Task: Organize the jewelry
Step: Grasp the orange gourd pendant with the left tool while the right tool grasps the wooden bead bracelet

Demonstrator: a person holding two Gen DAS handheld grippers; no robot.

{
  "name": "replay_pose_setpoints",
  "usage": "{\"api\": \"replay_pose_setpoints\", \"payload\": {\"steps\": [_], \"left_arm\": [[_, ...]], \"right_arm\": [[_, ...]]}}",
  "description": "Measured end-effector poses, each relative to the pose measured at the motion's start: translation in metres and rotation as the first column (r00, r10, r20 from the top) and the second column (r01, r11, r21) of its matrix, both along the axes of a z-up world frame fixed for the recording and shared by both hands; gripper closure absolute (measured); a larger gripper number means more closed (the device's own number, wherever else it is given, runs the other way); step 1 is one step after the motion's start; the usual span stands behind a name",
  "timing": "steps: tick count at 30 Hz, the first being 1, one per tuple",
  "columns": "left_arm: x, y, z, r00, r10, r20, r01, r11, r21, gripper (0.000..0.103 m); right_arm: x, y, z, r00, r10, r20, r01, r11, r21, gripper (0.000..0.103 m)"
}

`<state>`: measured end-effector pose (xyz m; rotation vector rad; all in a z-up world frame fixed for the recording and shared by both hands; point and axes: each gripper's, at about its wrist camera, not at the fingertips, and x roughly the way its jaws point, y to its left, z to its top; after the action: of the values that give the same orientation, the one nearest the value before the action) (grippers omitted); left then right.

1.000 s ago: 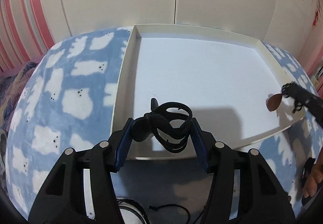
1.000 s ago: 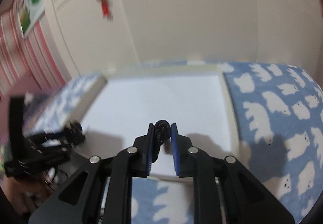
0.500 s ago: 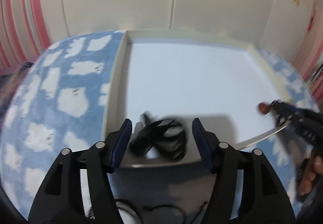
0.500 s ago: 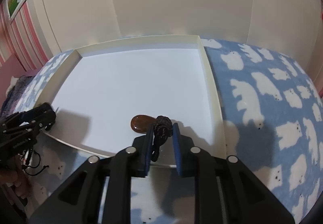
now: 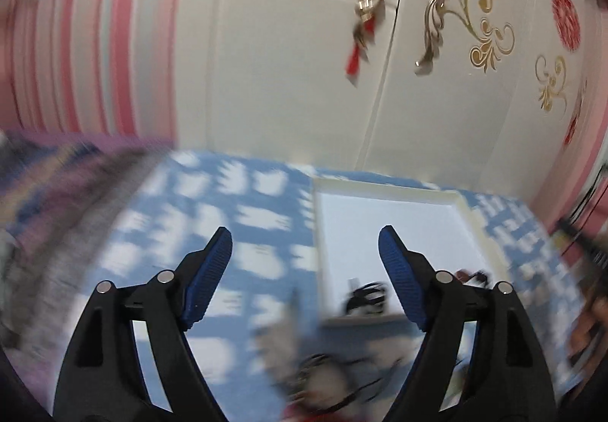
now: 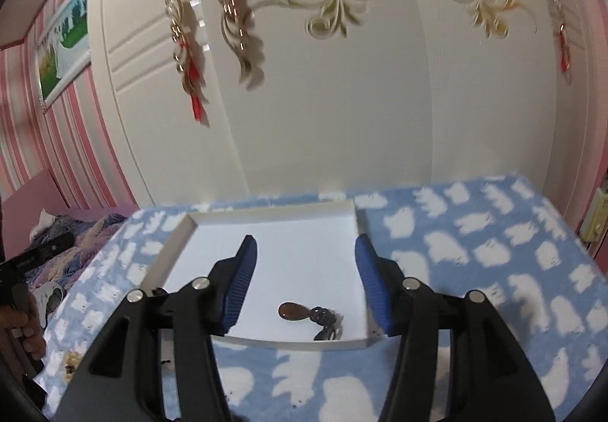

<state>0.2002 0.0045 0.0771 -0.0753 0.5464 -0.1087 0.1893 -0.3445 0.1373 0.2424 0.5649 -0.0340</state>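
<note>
A white shallow tray [image 6: 171, 254] lies on a blue blanket with white bears; it also shows in the left wrist view [image 5: 391, 190]. A brown pendant on a dark cord [image 6: 292, 311] lies in the tray near its front right corner. A black cord necklace [image 5: 364, 298] lies in the tray near its front left edge, blurred. My right gripper [image 6: 306, 281] is open and empty, raised above and in front of the tray. My left gripper [image 5: 304, 270] is open and empty, raised left of the tray.
More jewelry [image 5: 323, 380] lies blurred on the blanket in front of the tray. A white wardrobe [image 6: 342, 99] with gold ornaments stands behind the bed. Folded bedding [image 6: 76, 232] lies at the left. The blanket [image 6: 475, 251] spreads right of the tray.
Both grippers have opened, let go of their pieces into the tray, and pulled back and up. The left gripper has swung to the left.
</note>
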Motion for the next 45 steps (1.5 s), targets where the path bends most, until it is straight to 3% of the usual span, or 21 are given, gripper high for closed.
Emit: {"api": "replay_pose_setpoints", "payload": {"steps": [2,8,12,17,19,24,30,34,38,39,41,42,45], "left_arm": [[-0.026,0.017,0.001,0.997,0.051,0.05,-0.053,0.998,0.041,0.014],[-0.091,0.079,-0.037,0.99,0.137,0.026,-0.137,0.99,-0.033,0.014],[-0.111,0.072,-0.075,0.994,0.107,-0.034,-0.11,0.987,-0.114,0.015],[-0.124,0.021,-0.095,0.997,0.065,-0.047,-0.069,0.993,-0.098,0.013],[-0.125,0.003,-0.102,0.997,0.025,-0.073,-0.033,0.995,-0.099,0.013],[-0.114,-0.033,-0.114,0.99,-0.033,-0.135,0.035,0.999,0.012,0.013],[-0.098,-0.042,-0.118,0.98,-0.068,-0.184,0.074,0.997,0.024,0.013],[-0.088,-0.043,-0.128,0.97,-0.072,-0.233,0.084,0.996,0.04,0.013],[-0.075,-0.055,-0.136,0.955,-0.083,-0.286,0.112,0.99,0.087,0.013],[-0.07,-0.058,-0.14,0.947,-0.085,-0.309,0.12,0.988,0.094,0.015],[-0.064,-0.063,-0.146,0.934,-0.094,-0.344,0.136,0.986,0.1,0.029],[-0.064,-0.062,-0.147,0.934,-0.092,-0.345,0.135,0.986,0.101,0.03],[-0.062,-0.057,-0.147,0.938,-0.087,-0.335,0.122,0.989,0.084,0.044]], "right_arm": [[-0.018,-0.003,0.001,1.0,0.01,-0.001,-0.01,1.0,0.001,0.049],[-0.085,-0.007,-0.035,0.996,0.016,-0.084,-0.018,1.0,-0.022,0.049],[-0.107,0.004,-0.066,0.988,0.045,-0.147,-0.04,0.999,0.036,0.049],[-0.116,0.036,-0.102,0.969,0.107,-0.222,-0.092,0.993,0.076,0.049],[-0.112,0.05,-0.112,0.959,0.133,-0.249,-0.12,0.991,0.065,0.05],[-0.094,0.065,-0.123,0.946,0.133,-0.296,-0.137,0.991,0.005,0.05],[-0.066,0.079,-0.13,0.919,0.165,-0.358,-0.195,0.979,-0.05,0.073],[-0.058,0.095,-0.138,0.899,0.175,-0.4,-0.238,0.965,-0.113,0.075],[-0.061,0.087,-0.137,0.906,0.181,-0.382,-0.22,0.973,-0.062,0.082],[-0.062,0.083,-0.136,0.91,0.184,-0.371,-0.214,0.976,-0.041,0.083],[-0.064,0.078,-0.134,0.919,0.184,-0.35,-0.204,0.979,-0.021,0.085],[-0.066,0.075,-0.132,0.924,0.182,-0.335,-0.195,0.981,-0.005,0.085],[-0.069,0.067,-0.128,0.94,0.182,-0.29,-0.178,0.983,0.038,0.085]]}}
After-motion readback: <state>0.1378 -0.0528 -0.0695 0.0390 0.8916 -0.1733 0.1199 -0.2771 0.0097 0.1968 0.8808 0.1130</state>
